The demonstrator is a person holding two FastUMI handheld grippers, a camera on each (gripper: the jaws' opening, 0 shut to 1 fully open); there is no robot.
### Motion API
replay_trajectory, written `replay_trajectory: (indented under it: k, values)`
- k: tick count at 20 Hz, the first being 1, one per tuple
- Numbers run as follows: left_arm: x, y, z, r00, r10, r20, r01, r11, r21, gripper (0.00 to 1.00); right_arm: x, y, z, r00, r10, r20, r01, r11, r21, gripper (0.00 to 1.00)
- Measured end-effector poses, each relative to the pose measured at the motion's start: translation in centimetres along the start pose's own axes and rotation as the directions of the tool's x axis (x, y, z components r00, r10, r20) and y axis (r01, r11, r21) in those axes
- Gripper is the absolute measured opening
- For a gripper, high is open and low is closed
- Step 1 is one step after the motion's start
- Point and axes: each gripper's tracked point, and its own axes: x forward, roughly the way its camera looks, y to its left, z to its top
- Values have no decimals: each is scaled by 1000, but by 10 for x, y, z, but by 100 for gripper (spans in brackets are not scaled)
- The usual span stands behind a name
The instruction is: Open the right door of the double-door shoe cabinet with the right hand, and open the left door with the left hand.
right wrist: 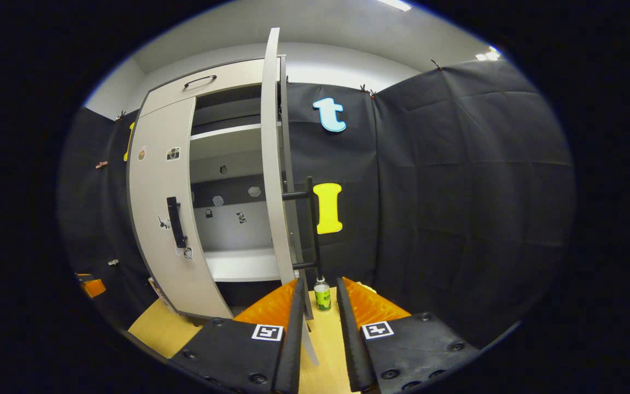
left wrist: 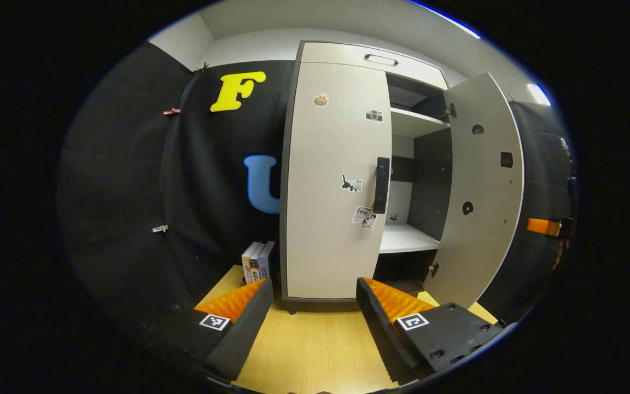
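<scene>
Bare bench (left wrist: pixel 315 345) lay before the closed left door (left wrist: pixel 331 180); books (left wrist: pixel 257 261) crowded its left side, a bottle (right wrist: pixel 322 296) stood beside the open right door (right wrist: pixel 271 164).

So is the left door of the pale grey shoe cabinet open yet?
Shut. The left door lies flush against the cabinet frame, black handle untouched, while the right door is swung wide, showing the shelves.

Cabinets I see: one shoe cabinet (left wrist: pixel 337 180)
Doors: two, left door (left wrist: pixel 331 219) closed, right door (left wrist: pixel 482 186) open
Books (left wrist: pixel 257 261): three
Bottles: one bottle (right wrist: pixel 322 295)
</scene>
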Motion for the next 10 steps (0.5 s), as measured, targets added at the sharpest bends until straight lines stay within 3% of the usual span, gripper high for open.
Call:
replay_trajectory:
  k: [1, 2, 4, 5, 7, 8, 9, 10]
  values:
    - [3, -2, 0, 1000, -3, -1, 3, 1000, 4, 95, -6, 9, -5, 1000, 22, -9, -22, 1000, 2, 47]
    - [5, -4, 2, 1000, -5, 1, 5, 1000, 6, 95, -12, 17, -14, 999, 38, -33, -38, 999, 3, 50]
    - [12, -13, 8, 1000, -20, 13, 20, 1000, 8, 95, -21, 30, -23, 996, 69, -54, -69, 998, 3, 82]
    - [16, -15, 13, 999, -22, 23, 22, 1000, 11, 95, -27, 39, -24, 995, 82, -50, -82, 997, 1, 90]
    - [25, -21, 25, 998, -19, 52, 18, 1000, 15, 95, -35, 56, -27, 993, 115, -29, -115, 993, -10, 88]
    - [31, -25, 31, 997, -20, 68, 19, 1000, 11, 95, -36, 65, -27, 992, 127, -17, -127, 992, -22, 90]
    - [38, -29, 37, 996, -24, 84, 24, 1000, 3, 95, -36, 69, -30, 992, 125, -10, -126, 992, -34, 100]
    - [46, -32, 42, 995, -29, 92, 30, 1000, -7, 95, -38, 73, -30, 992, 129, -5, -129, 991, -34, 100]
